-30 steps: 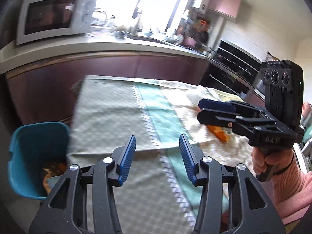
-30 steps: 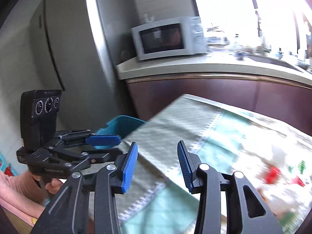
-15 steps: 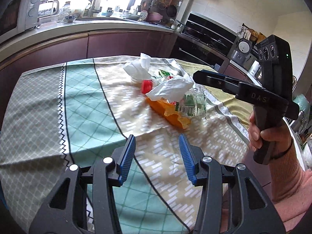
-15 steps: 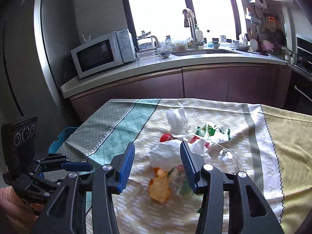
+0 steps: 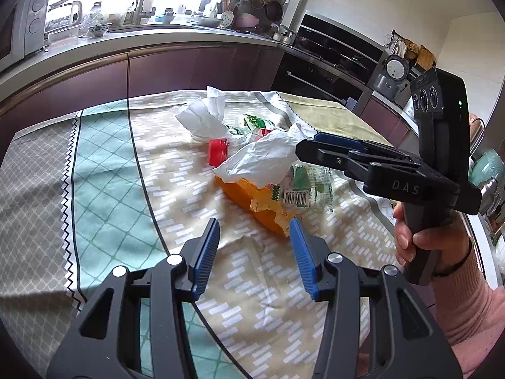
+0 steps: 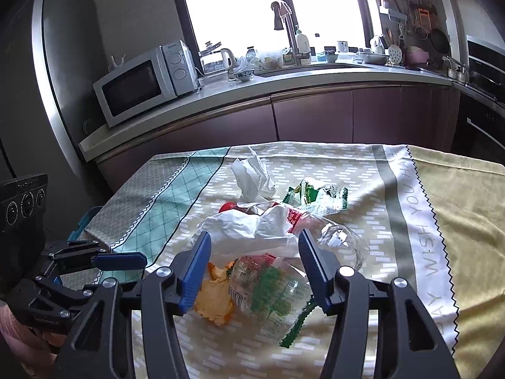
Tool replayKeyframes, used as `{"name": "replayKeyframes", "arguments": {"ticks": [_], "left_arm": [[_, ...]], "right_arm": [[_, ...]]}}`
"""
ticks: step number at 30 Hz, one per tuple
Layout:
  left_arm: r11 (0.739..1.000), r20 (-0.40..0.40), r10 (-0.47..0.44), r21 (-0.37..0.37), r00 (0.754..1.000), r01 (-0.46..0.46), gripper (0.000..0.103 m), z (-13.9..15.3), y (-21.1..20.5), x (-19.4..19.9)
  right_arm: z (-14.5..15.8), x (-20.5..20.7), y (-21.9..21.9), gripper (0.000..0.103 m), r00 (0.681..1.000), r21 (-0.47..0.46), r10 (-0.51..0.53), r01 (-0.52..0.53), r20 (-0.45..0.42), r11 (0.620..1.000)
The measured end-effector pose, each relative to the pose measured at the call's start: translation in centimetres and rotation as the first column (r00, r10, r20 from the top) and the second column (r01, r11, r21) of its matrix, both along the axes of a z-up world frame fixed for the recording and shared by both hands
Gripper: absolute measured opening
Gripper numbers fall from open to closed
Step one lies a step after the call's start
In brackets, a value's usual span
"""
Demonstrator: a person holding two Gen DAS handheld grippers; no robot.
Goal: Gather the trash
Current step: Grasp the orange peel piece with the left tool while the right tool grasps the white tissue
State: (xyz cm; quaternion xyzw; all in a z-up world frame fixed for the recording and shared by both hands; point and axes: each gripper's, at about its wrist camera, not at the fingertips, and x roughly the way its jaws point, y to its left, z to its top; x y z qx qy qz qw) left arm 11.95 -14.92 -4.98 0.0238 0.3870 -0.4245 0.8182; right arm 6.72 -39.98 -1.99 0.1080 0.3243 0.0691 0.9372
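Crumpled white tissue [image 5: 262, 158], an orange wrapper [image 5: 252, 200], a red cap [image 5: 217, 150] and a clear plastic bottle [image 6: 334, 233] lie heaped mid-table on the patterned tablecloth [image 5: 104, 170], none lifted, so most of the collecting looks undone. The left gripper [image 5: 254, 246] hovers near the wrapper, jaws apart and empty; the right gripper [image 6: 252, 265] hangs over the pile, likewise spread. A second earlier both cameras faced the blue bin [image 6: 83, 221] at the table's left; they have since swung to the trash.

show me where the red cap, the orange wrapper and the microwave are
red cap [image 5: 217, 151], left wrist view, on its side wall.
orange wrapper [image 5: 244, 194], left wrist view, on its smooth middle.
microwave [image 6: 132, 90], right wrist view, on its dark door.
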Motion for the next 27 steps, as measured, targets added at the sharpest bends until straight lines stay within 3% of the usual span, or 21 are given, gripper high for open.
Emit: {"name": "replayKeyframes", "arguments": {"ticks": [6,14,23,25,27], "left_arm": [[1.000,-0.017,-0.025,0.013,1.000,0.025,0.046,-0.6,-1.3,0.2],[0.995,-0.063,-0.074,0.058,0.995,0.077,0.044,-2.3,-4.2,0.3],[0.996,-0.138,-0.055,0.062,0.989,0.064,0.028,-3.8,-4.9,1.8],[0.997,-0.154,-0.054,0.054,0.987,0.063,0.018,-3.9,-4.9,2.0],[0.997,-0.166,-0.046,0.048,0.985,0.054,0.015,-4.1,-4.7,2.2]], "right_arm": [[-0.5,1.0,-0.1,0.054,1.000,0.022,0.013,-0.013,-0.012,1.000],[-0.8,0.9,-0.9,0.023,0.999,0.088,0.033,-0.031,-0.013,0.996],[-0.3,0.3,-1.3,0.015,0.999,0.128,0.047,-0.047,0.009,0.991],[0.0,0.1,-1.3,0.015,0.999,0.134,0.047,-0.049,0.018,0.990],[0.2,-0.1,-1.3,0.014,0.998,0.138,0.051,-0.055,0.027,0.989]]}}
